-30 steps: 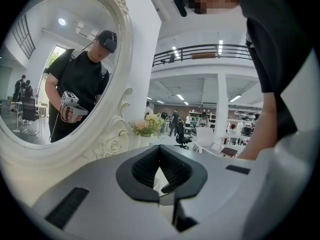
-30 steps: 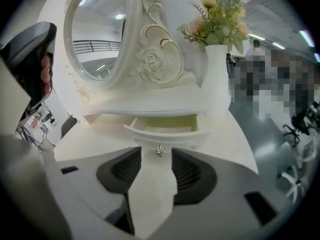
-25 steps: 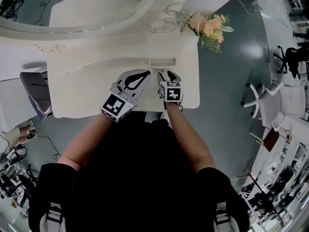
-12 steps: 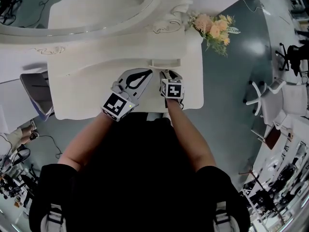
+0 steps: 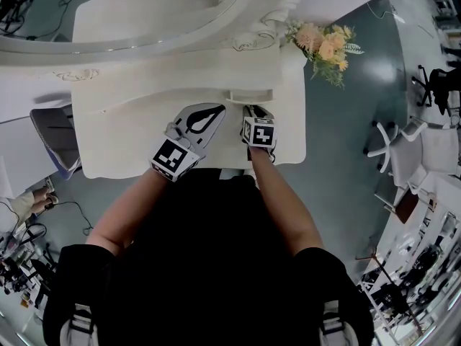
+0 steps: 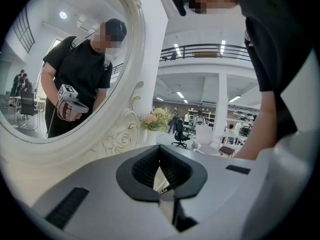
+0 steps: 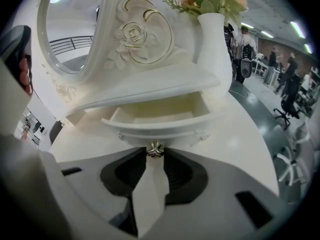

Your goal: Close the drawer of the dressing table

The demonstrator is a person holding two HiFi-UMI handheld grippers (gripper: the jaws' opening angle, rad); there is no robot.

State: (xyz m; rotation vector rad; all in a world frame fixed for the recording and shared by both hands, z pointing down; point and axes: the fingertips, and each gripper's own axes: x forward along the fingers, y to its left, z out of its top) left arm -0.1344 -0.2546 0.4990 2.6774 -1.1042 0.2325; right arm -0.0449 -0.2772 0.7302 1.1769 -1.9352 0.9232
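Right claw [image 7: 155,153], its jaws just closed onto the small brass knob [image 7: 155,149], has the open cream drawer [image 7: 160,126] dead ahead, square-on for pushing.

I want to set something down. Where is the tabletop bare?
Bare: the wide tabletop left of the drawer, before the mirror; a narrower strip right of it, by the vase. Crowded: the middle, around the drawer's knob.

Vase [image 7: 215,41] right of mirror [image 7: 70,29] (behind drawer [image 7: 165,125])
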